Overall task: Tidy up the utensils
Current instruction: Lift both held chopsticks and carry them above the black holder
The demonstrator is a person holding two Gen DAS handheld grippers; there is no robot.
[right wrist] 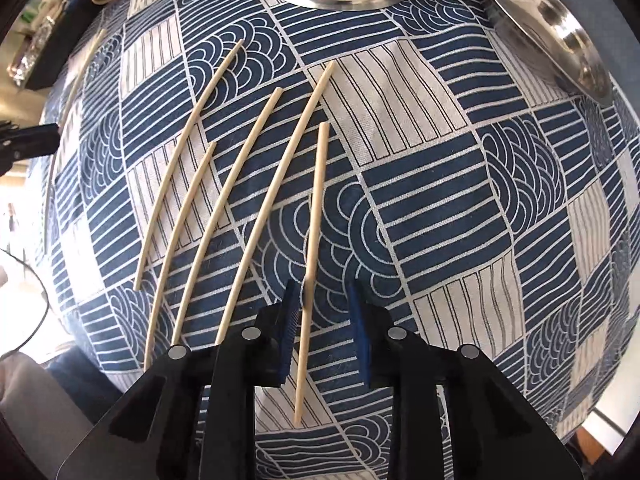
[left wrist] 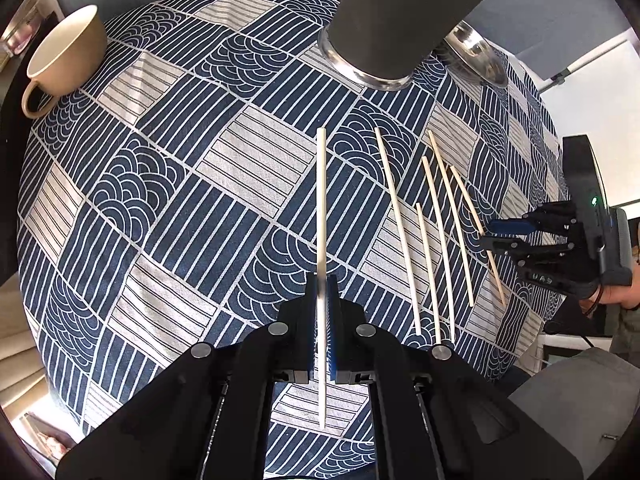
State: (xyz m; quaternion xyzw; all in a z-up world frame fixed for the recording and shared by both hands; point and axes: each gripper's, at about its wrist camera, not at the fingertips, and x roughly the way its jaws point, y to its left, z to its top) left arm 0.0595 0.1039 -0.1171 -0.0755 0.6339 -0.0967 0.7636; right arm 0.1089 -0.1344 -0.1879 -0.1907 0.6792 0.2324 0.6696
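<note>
Beside four chopsticks [right wrist: 224,208], right claw [right wrist: 326,320] straddles one (untouched).

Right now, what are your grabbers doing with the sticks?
Left gripper shut on one chopstick. Right gripper open, straddling end chopstick. Four more on cloth, path clear.

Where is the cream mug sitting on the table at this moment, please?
In the left wrist view, the cream mug stands at the far left edge of the patterned tablecloth, well left of the dark cup.
</note>
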